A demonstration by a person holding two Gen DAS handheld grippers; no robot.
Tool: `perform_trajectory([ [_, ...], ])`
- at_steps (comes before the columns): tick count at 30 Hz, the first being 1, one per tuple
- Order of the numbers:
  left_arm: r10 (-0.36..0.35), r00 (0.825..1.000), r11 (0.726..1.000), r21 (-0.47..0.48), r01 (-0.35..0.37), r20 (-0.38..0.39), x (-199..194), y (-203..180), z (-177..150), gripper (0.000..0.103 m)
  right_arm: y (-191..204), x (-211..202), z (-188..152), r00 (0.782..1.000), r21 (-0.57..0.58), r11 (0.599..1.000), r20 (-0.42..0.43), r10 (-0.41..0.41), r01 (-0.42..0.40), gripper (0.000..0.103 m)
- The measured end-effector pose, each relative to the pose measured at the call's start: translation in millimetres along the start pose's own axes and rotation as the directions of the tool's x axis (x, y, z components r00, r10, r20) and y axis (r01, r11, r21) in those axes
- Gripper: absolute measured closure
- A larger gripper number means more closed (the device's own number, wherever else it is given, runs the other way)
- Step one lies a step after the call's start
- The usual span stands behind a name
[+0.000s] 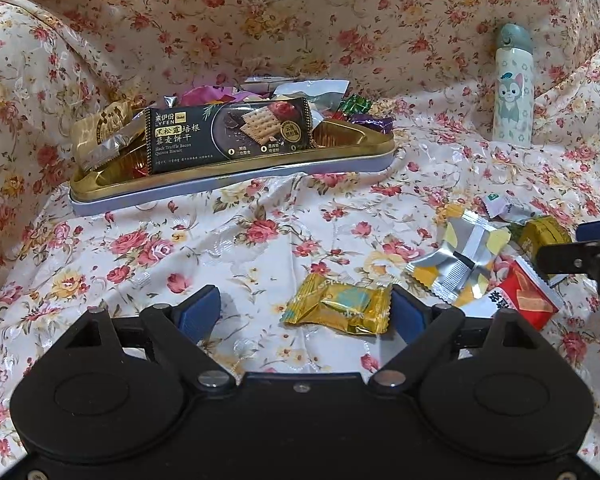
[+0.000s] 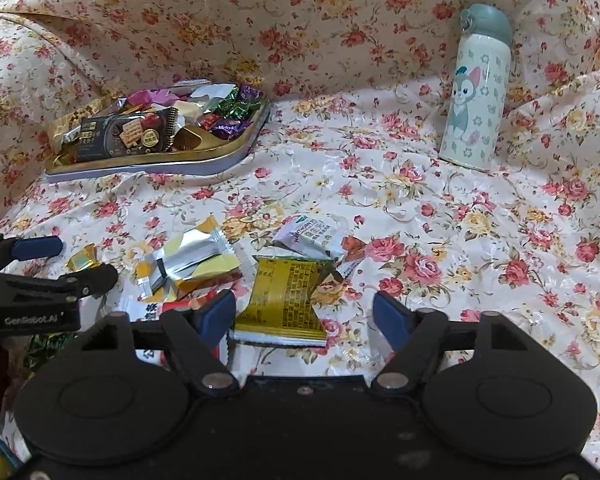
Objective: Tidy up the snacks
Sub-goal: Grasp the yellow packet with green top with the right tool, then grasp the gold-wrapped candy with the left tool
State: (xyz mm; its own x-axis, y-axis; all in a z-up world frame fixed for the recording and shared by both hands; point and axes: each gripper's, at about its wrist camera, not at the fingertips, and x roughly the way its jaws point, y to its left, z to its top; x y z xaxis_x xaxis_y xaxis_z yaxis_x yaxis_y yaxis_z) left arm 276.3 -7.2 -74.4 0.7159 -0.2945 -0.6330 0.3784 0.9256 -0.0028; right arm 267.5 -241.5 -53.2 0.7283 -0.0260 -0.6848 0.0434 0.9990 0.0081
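My left gripper [image 1: 304,308] stands open low over the flowered cloth. A small yellow candy packet [image 1: 340,308] lies between its fingers, against the right one and apart from the left one. My right gripper [image 2: 304,312] is also open. A crumpled yellow-green packet [image 2: 280,300] lies between its fingers, close to the left one. A silver and yellow packet [image 2: 188,260], a red packet [image 1: 516,296] and a white hawthorn packet [image 2: 312,236] lie loose between the two grippers. A gold tin tray [image 1: 236,172] at the back left holds a black biscuit packet [image 1: 228,132] and several wrapped sweets.
A white bottle [image 2: 476,92] with a cartoon cat and a grey-green cap stands upright at the back right. The flowered cloth [image 2: 440,220] covers the whole surface and rises in folds behind the tray. Bare cloth lies between tray and bottle.
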Motion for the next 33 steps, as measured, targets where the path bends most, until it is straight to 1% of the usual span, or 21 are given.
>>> perform_trajectory([
  [1, 0.000, 1.000, 1.000, 0.000, 0.000, 0.000, 0.1, 0.0, 0.0, 0.013, -0.1, 2.5, 0.4, 1.000, -0.001, 1.000, -0.003, 0.003, -0.003, 0.036],
  [2, 0.001, 1.000, 1.000, -0.001, -0.001, 0.000, 0.0, 0.0, 0.0, 0.013, 0.0, 5.3, 0.5, 1.000, -0.007, 1.000, -0.006, -0.002, 0.002, 0.039],
  [3, 0.000, 1.000, 1.000, 0.000, 0.000, 0.000, -0.1, 0.0, -0.2, 0.013, 0.3, 7.8, 0.5, 1.000, -0.012, 1.000, -0.011, -0.004, 0.003, 0.046],
  [4, 0.000, 1.000, 1.000, 0.000, 0.000, 0.000, 0.0, 0.1, -0.1, 0.013, 0.0, 10.0, 0.3, 1.000, -0.015, 1.000, -0.019, -0.004, 0.004, 0.050],
  [6, 0.000, 1.000, 1.000, 0.000, 0.000, 0.000, -0.1, 0.2, -0.2, 0.013, -1.4, 12.0, 0.8, 1.000, -0.018, 1.000, -0.012, -0.006, 0.006, 0.054],
  [11, 0.000, 1.000, 1.000, 0.000, 0.000, 0.000, -0.3, 0.0, -0.3, 0.013, -6.5, 17.1, 4.0, 1.000, -0.057, 0.998, 0.006, -0.023, 0.023, 0.055],
  [16, -0.001, 1.000, 1.000, 0.000, 0.001, 0.001, -0.3, -0.1, -0.3, 0.014, -16.0, 21.6, 5.1, 1.000, -0.073, 0.997, 0.026, -0.002, 0.004, 0.055],
  [21, -0.003, 1.000, 1.000, -0.006, 0.003, 0.003, -0.7, 0.6, 0.6, 0.016, -20.7, 28.7, 4.6, 0.998, -0.089, 0.996, 0.068, 0.015, -0.009, 0.055],
  [24, -0.001, 1.000, 1.000, -0.013, 0.001, 0.012, -2.4, 1.1, -0.1, 0.021, -24.2, 30.9, 5.0, 0.996, -0.065, 0.998, 0.086, 0.025, -0.020, 0.053],
  [26, 0.001, 1.000, 1.000, -0.018, -0.001, 0.019, -3.0, 1.6, -0.2, 0.026, -25.8, 32.5, 4.8, 0.995, -0.055, 0.998, 0.100, 0.030, -0.025, 0.053],
  [29, 0.009, 1.000, 1.000, -0.024, -0.008, 0.029, -4.1, 1.7, -0.5, 0.032, -26.2, 34.0, 1.5, 0.991, -0.056, 0.998, 0.128, 0.035, -0.028, 0.052],
  [30, 0.011, 0.999, 1.000, -0.024, -0.010, 0.031, -4.4, 1.8, -0.7, 0.033, -25.7, 34.0, -0.4, 0.990, -0.060, 0.998, 0.138, 0.036, -0.027, 0.051],
  [33, 0.011, 0.999, 1.000, -0.019, -0.011, 0.037, -4.8, 1.1, -1.0, 0.038, -27.3, 33.4, -0.3, 0.989, -0.050, 0.998, 0.142, 0.044, -0.037, 0.051],
])
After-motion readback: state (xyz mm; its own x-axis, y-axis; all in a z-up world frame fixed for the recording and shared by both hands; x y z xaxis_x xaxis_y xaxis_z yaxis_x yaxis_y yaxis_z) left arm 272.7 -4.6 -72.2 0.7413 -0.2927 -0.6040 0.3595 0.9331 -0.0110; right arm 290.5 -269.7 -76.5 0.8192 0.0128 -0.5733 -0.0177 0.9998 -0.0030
